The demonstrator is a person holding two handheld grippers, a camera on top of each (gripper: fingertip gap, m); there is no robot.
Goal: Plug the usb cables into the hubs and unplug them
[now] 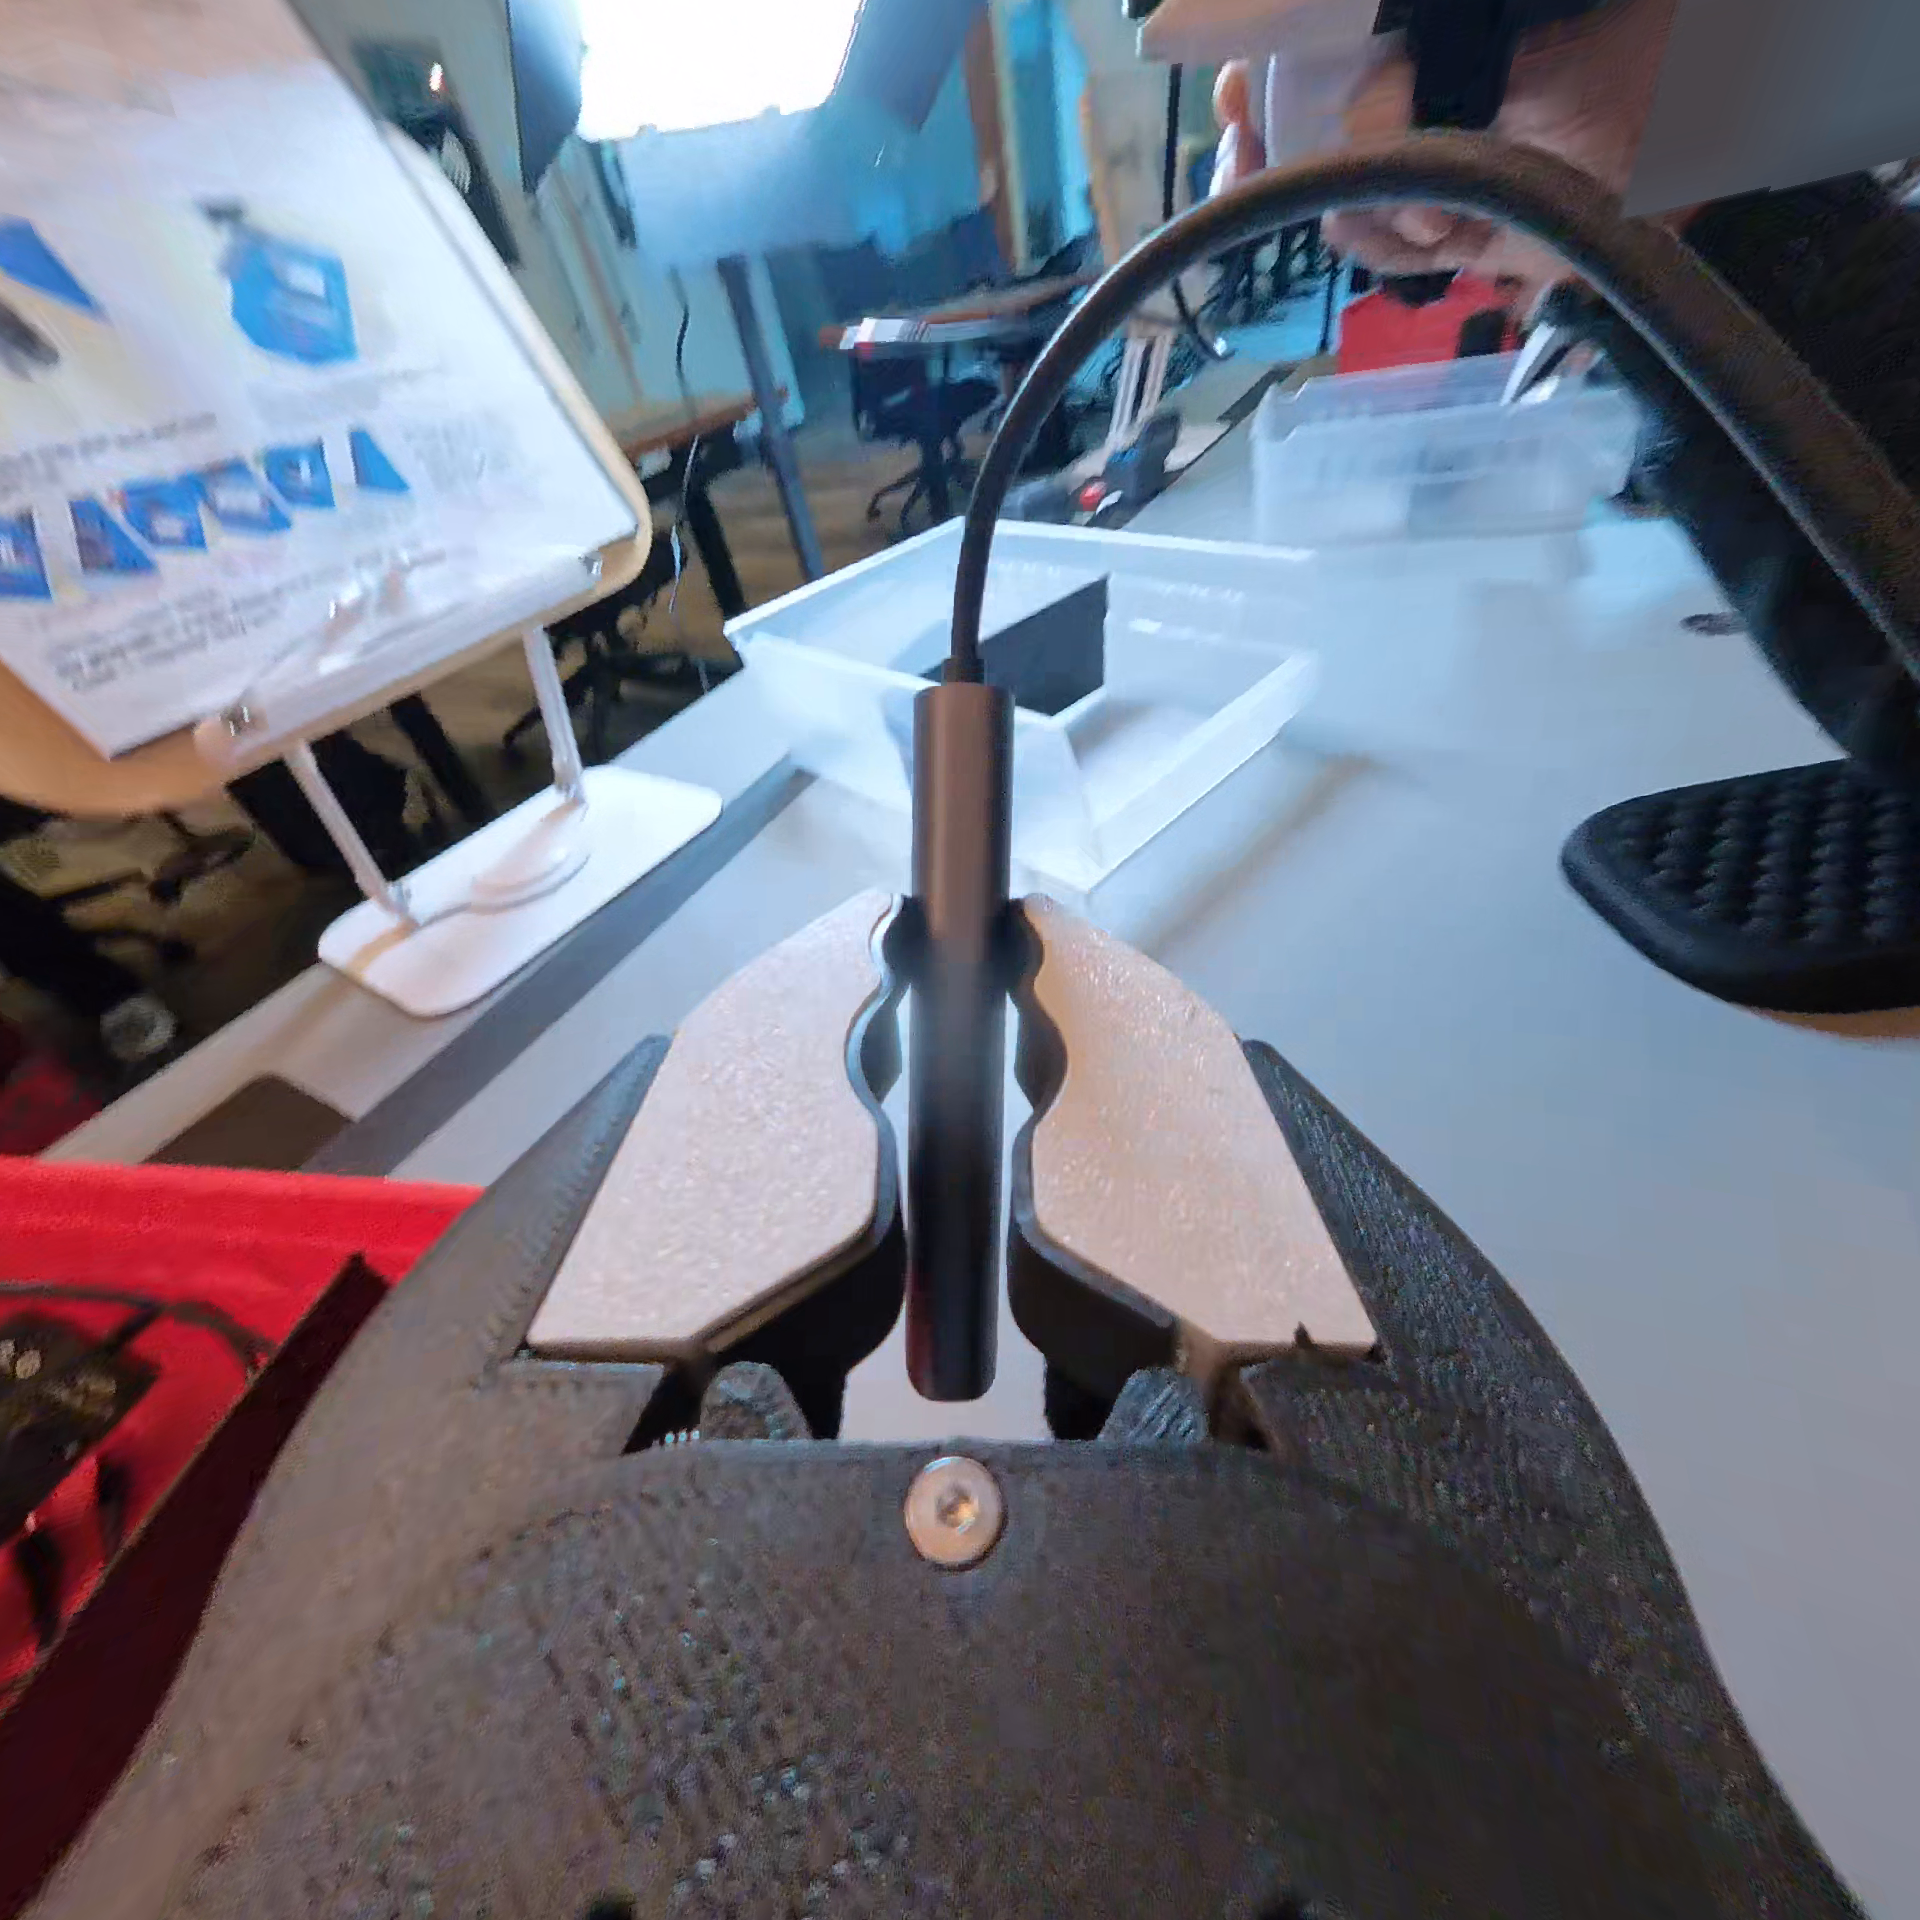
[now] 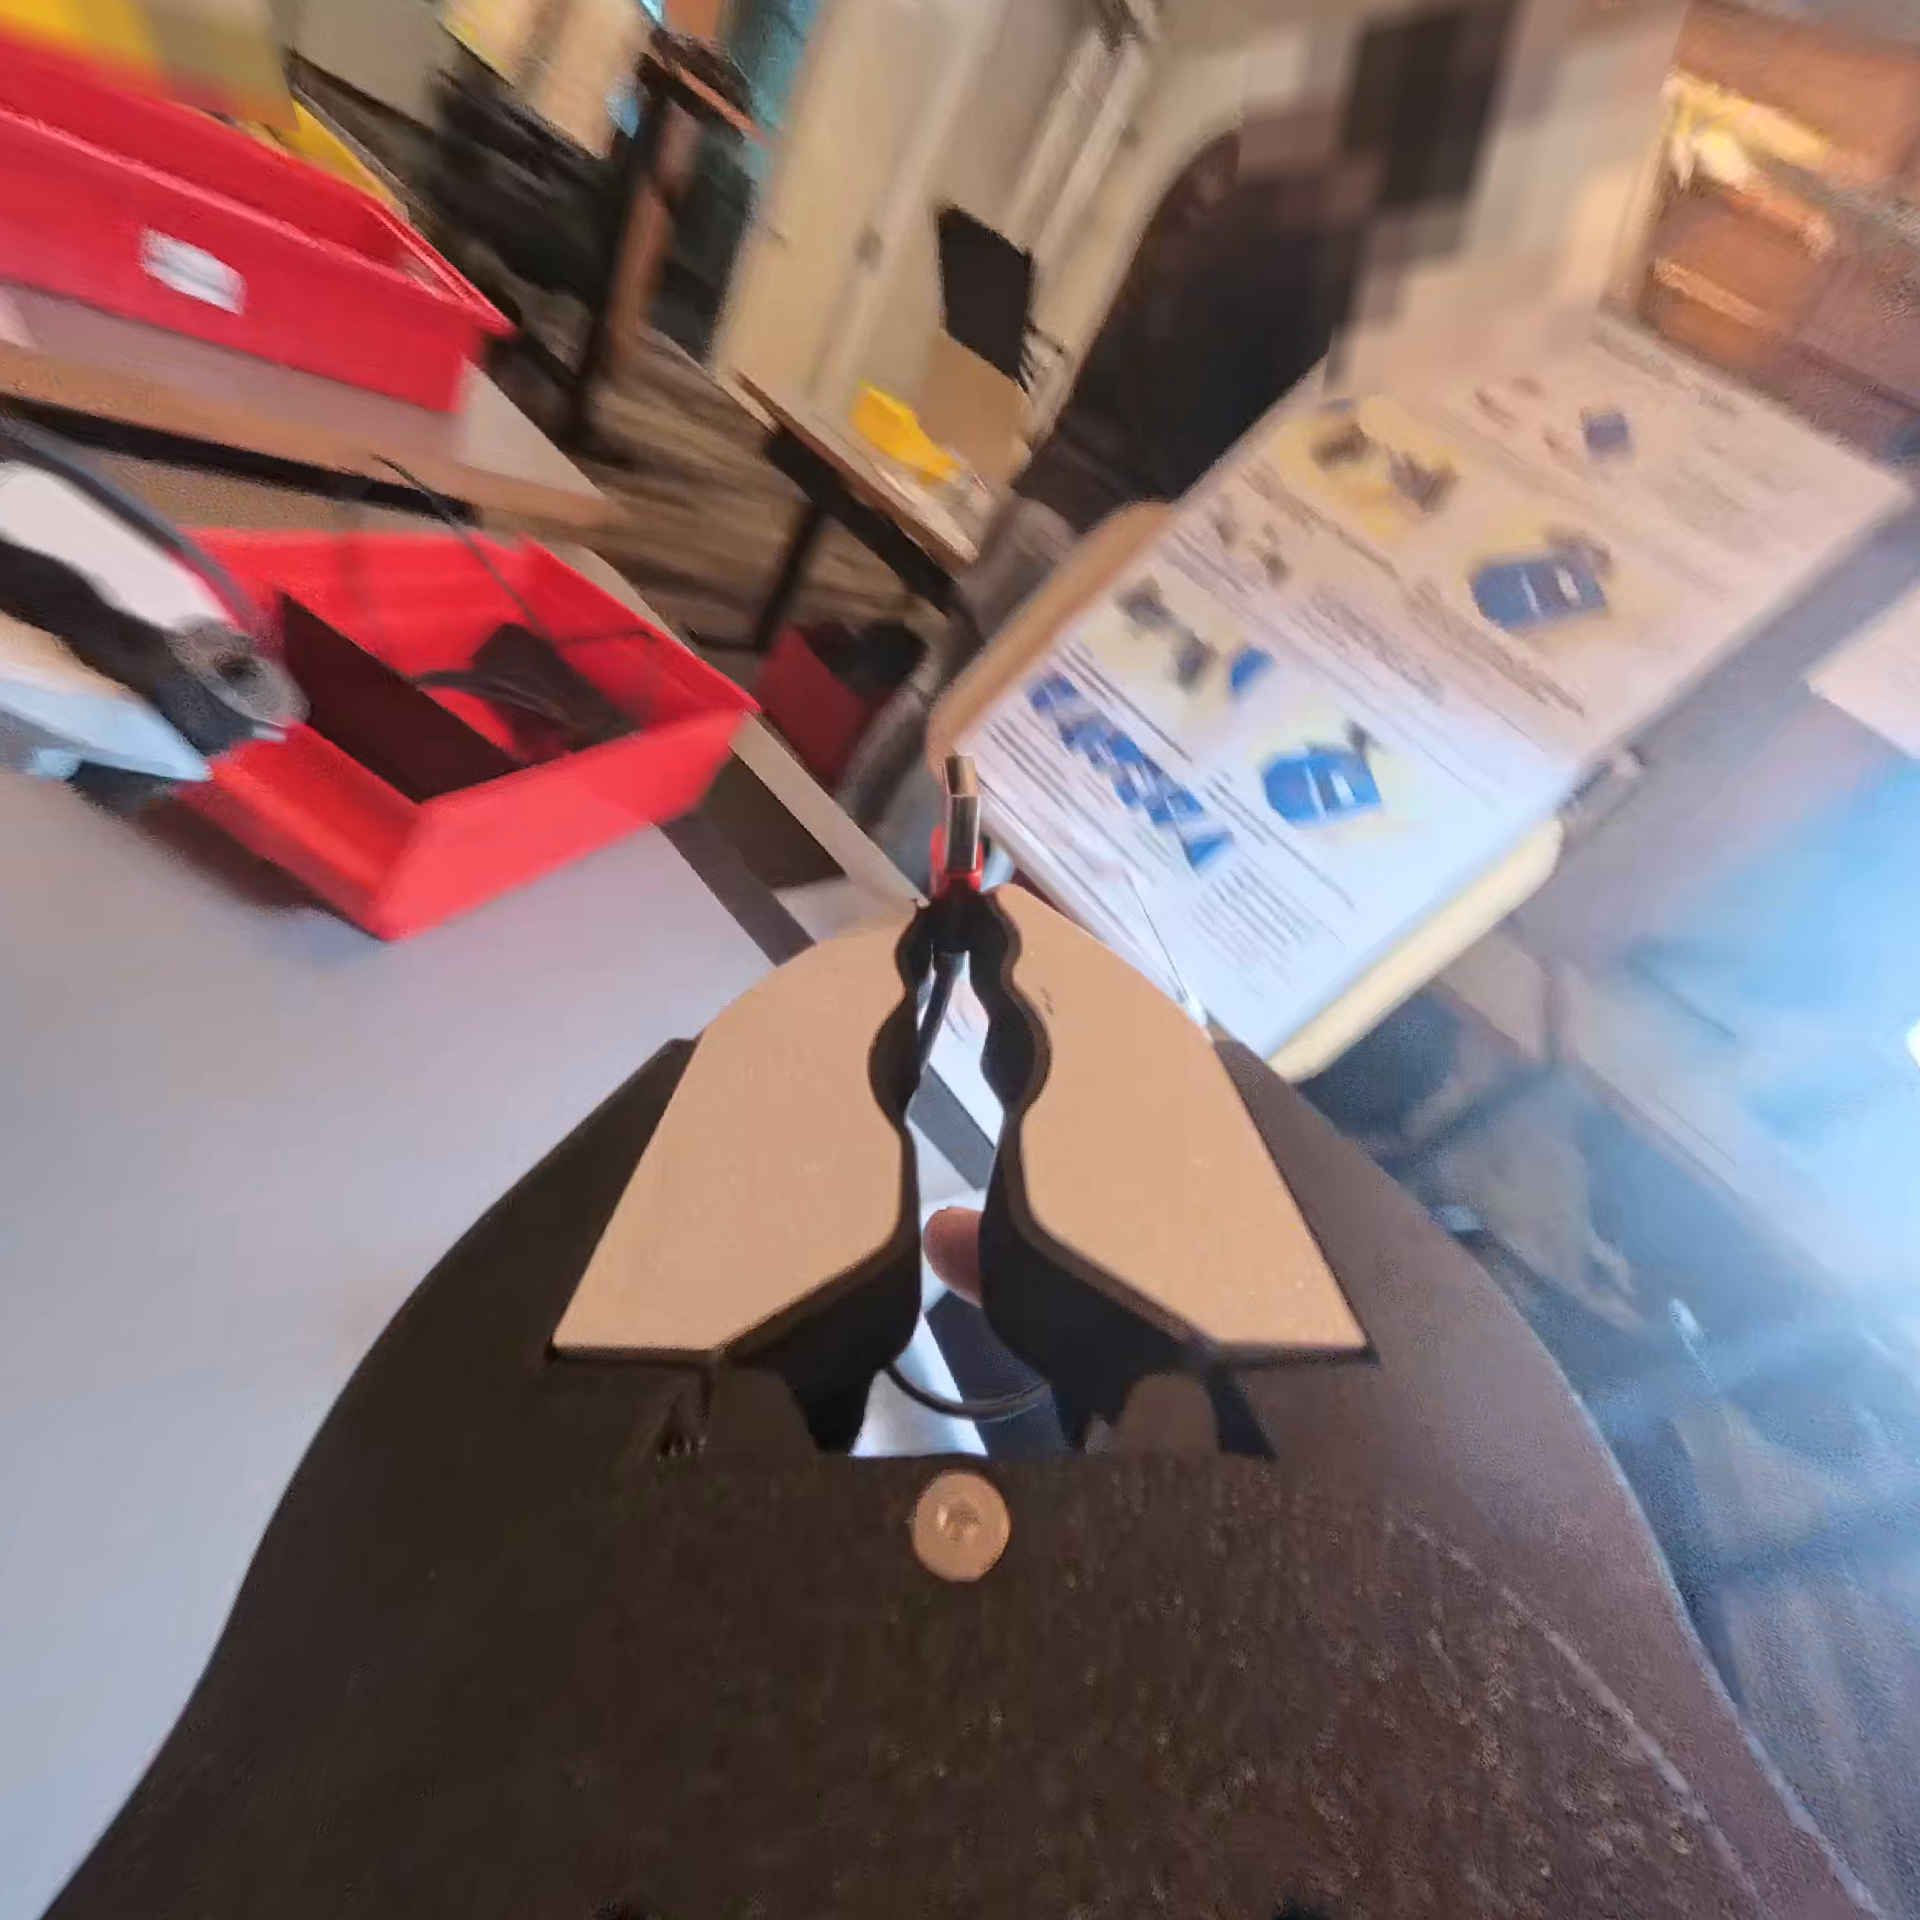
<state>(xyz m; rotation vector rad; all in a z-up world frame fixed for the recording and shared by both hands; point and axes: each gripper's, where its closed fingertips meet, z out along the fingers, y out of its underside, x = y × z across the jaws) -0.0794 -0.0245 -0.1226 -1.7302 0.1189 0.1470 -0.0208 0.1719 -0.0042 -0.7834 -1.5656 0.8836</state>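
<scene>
In the left wrist view my left gripper (image 1: 958, 920) is shut on a slim dark grey USB hub (image 1: 956, 997), seen edge on and held above the white table (image 1: 1455, 1039). Its black cable (image 1: 1049, 343) arcs up and to the right. The other gripper's black finger (image 1: 1756, 883) shows at the right edge. In the right wrist view my right gripper (image 2: 956, 914) is shut on a USB cable plug (image 2: 958, 831) with a red collar and a silver metal tip that points away from me. Its thin black cable (image 2: 935, 1029) runs back between the fingers. The left gripper (image 2: 208, 675) shows blurred at far left.
A clear plastic tray (image 1: 1039, 665) with a black divider sits ahead on the table. A red bin (image 2: 468, 727) holds black cables. A sheet of printed pictures on a white stand (image 1: 260, 436) stands at the table edge; it also shows in the right wrist view (image 2: 1403, 675).
</scene>
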